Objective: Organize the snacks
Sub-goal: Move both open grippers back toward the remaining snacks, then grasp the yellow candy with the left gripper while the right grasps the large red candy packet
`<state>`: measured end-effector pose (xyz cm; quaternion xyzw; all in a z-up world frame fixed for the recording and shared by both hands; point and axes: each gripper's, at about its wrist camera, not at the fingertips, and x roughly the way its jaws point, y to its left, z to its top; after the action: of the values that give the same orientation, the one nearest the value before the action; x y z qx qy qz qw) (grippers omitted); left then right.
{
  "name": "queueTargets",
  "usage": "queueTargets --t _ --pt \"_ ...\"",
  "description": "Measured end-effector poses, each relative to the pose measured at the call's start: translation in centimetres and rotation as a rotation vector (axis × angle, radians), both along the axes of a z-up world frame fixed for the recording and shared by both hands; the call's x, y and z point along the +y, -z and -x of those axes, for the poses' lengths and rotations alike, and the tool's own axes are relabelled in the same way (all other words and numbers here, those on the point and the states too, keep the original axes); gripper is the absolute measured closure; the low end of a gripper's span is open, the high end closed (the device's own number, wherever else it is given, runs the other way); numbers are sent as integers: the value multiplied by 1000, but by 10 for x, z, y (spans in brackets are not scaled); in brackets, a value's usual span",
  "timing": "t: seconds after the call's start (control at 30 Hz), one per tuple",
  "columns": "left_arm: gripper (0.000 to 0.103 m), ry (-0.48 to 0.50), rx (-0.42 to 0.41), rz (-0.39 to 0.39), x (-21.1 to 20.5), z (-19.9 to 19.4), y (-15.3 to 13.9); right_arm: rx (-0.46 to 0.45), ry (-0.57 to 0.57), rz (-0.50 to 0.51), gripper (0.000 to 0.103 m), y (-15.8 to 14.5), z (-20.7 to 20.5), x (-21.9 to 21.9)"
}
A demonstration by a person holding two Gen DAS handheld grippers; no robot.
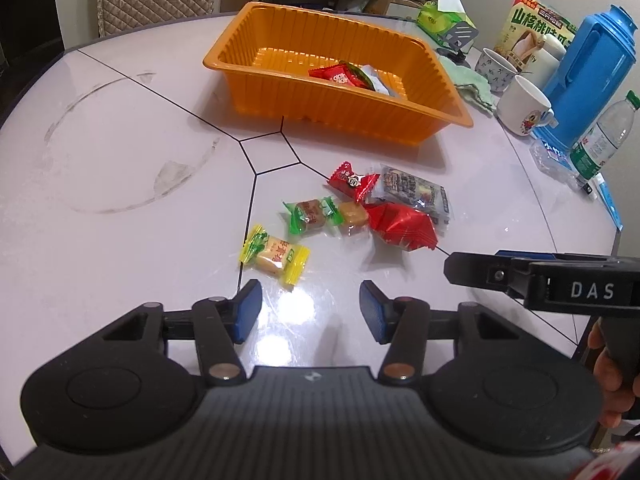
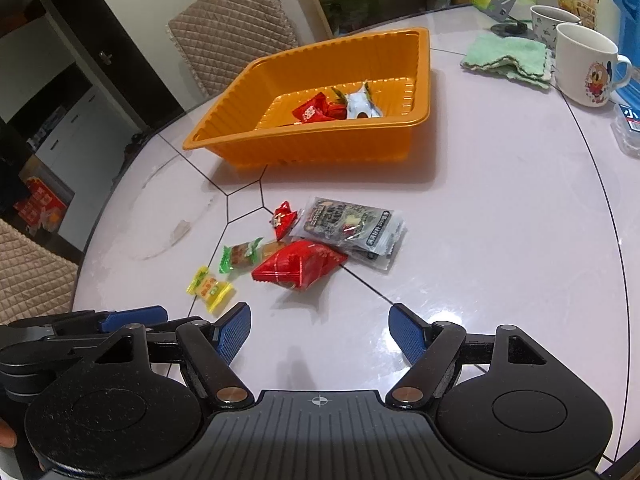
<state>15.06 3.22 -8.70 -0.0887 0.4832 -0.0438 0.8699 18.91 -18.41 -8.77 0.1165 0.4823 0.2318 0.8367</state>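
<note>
Only from the right wrist is a chair (image 2: pixel 236 36) seen; both grippers (image 1: pixel 310 310) (image 2: pixel 320 334) are held open, empty; wrapped snacks (image 2: pixel 336 108) are contained in the orange tray (image 2: pixel 304 144).

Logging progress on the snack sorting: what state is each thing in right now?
Orange tray: upright, holds a few wrapped snacks.
Yellow candy: wrapped, loose on table.
Green candy: wrapped, on table.
Red packet: sealed, on table.
Left gripper: open, empty.
Right gripper: open, empty.
White mug: upright.
</note>
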Motion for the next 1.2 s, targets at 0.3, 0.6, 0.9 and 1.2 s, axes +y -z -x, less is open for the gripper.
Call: queueTargets --t 0.3,0.6,0.9,1.2 --pt "56 -7 23 1 -1 -16 14 15 11 -4 27 5 -10 -1" --pt "56 -9 35 3 -1 -31 26 26 37 0 27 10 -19 -6" --pt "62 12 6 -42 0 -45 29 35 60 5 27 12 -26 -8" --pt "79 40 -12 -77 6 -47 30 32 64 -2 27 9 -28 -6"
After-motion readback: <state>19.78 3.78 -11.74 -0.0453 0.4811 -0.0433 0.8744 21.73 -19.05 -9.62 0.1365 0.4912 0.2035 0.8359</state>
